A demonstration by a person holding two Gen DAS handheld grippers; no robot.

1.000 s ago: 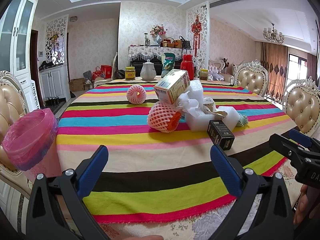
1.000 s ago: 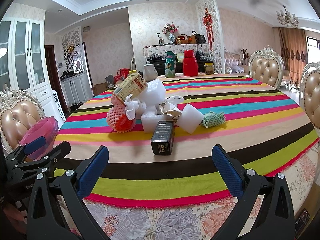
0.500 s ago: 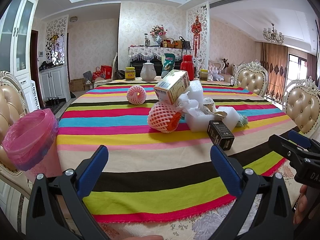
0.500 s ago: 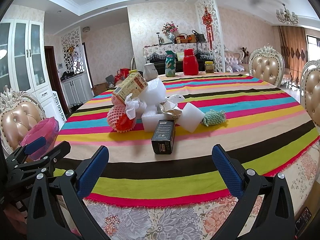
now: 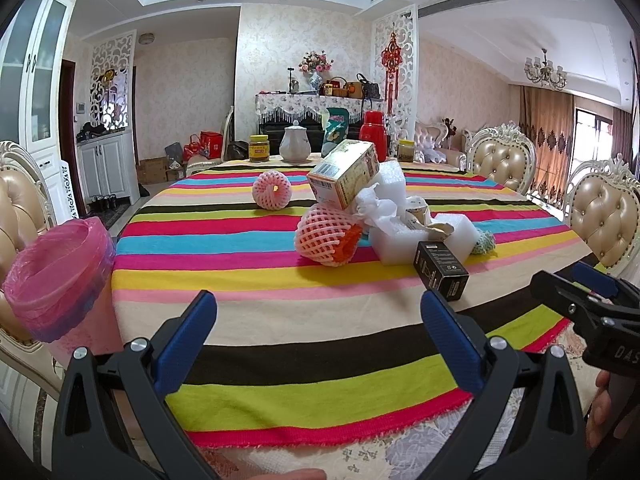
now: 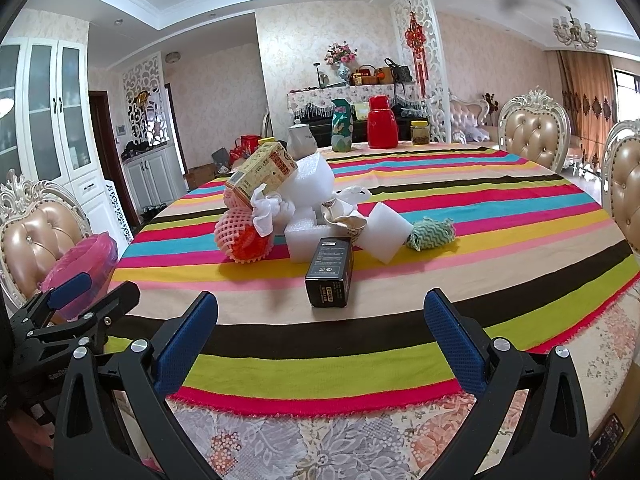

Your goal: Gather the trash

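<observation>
A pile of trash lies mid-table: a black box (image 6: 330, 272) nearest me, white foam blocks (image 6: 384, 232), a pink foam net with an orange inside (image 6: 240, 236), a yellow carton (image 6: 262, 176) and a green zigzag wad (image 6: 432, 234). A second pink net (image 5: 272, 191) lies apart, further back. A bin with a pink bag (image 5: 56, 276) stands left of the table. My left gripper (image 5: 318, 336) and right gripper (image 6: 320, 336) are both open and empty, above the table's near edge. The black box also shows in the left wrist view (image 5: 442, 270).
The round table has a striped cloth (image 6: 500, 216). A teapot (image 5: 295, 146), a red thermos (image 6: 382, 122), jars and a green vase (image 6: 342, 125) stand at the far side. Padded chairs (image 6: 534, 136) ring the table.
Both grippers have barely moved; the right one has edged slightly closer to the black box.
</observation>
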